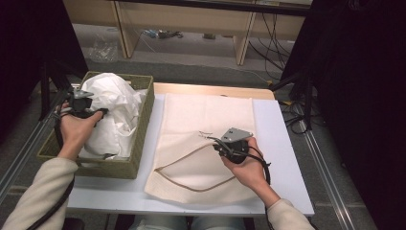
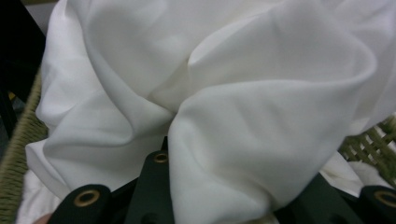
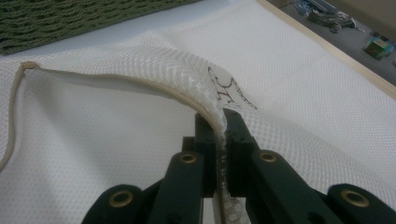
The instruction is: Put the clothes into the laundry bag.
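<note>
A woven green basket (image 1: 143,122) at the table's left holds a heap of white cloth (image 1: 117,110). My left gripper (image 1: 95,111) reaches into it from the left. In the left gripper view the white cloth (image 2: 233,116) bunches between the black jaws and drapes over them, with my left gripper (image 2: 219,196) shut on a fold. A cream mesh bag (image 1: 210,115) lies flat in the middle of the table. My right gripper (image 1: 218,143) is shut on the bag's upper rim. That rim of the mesh bag (image 3: 116,140) is raised by my right gripper (image 3: 223,123), so the mouth gapes toward the basket.
The white table (image 1: 282,158) has a wooden far edge (image 1: 215,89). The basket's wall (image 3: 70,18) stands just beyond the bag's mouth. Behind the table lie cables on the floor (image 1: 268,33), and dark curtains hang at both sides. Metal rails run along the table's left and right.
</note>
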Demonstrator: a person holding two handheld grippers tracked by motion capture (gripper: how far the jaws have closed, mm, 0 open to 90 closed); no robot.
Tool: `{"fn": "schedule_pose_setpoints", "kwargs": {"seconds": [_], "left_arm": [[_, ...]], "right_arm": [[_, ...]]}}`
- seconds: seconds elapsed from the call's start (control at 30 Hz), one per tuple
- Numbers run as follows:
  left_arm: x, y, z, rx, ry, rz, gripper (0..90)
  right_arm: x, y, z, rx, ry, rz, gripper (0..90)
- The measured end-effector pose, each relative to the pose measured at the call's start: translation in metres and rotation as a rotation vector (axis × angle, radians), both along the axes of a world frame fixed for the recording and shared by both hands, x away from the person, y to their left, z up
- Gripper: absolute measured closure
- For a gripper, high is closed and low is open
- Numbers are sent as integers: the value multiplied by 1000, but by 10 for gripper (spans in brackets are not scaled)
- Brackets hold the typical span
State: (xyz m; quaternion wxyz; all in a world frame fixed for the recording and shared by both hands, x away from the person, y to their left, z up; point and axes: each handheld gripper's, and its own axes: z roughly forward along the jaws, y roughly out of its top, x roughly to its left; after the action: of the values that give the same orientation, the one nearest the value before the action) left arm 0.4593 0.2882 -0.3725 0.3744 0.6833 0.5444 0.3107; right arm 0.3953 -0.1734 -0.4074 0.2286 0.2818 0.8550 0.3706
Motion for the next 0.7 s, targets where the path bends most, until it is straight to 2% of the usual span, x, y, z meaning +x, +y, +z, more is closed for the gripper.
{"fn": "schedule_pose_setpoints", "kwargs": {"seconds": [0.03,0.07,0.13,0.17,0.2,0.23,0.4,0.57,0.7], "left_arm": [[-3,2,5,-14,-15,3,708],[-4,3,8,-25,-28,7,708],[-10,5,17,-43,-69,11,709],[-13,7,22,-49,-88,9,709],[-16,7,29,-57,-111,8,710],[-19,7,32,-65,-122,11,710],[-36,5,57,-92,-206,-15,711],[-48,2,75,-98,-269,-34,711],[-57,0,85,-104,-301,-54,711]], "right_arm": [[0,0,0,-10,-14,2,868],[0,0,-1,0,-19,-3,868],[0,0,-1,8,7,-13,868],[2,-1,0,-6,-9,19,868],[2,-1,0,-1,0,9,868],[2,-1,1,-2,-13,2,868],[1,0,1,1,-13,-3,868],[1,0,1,5,-14,-4,868],[1,0,1,1,-15,1,868]]}}
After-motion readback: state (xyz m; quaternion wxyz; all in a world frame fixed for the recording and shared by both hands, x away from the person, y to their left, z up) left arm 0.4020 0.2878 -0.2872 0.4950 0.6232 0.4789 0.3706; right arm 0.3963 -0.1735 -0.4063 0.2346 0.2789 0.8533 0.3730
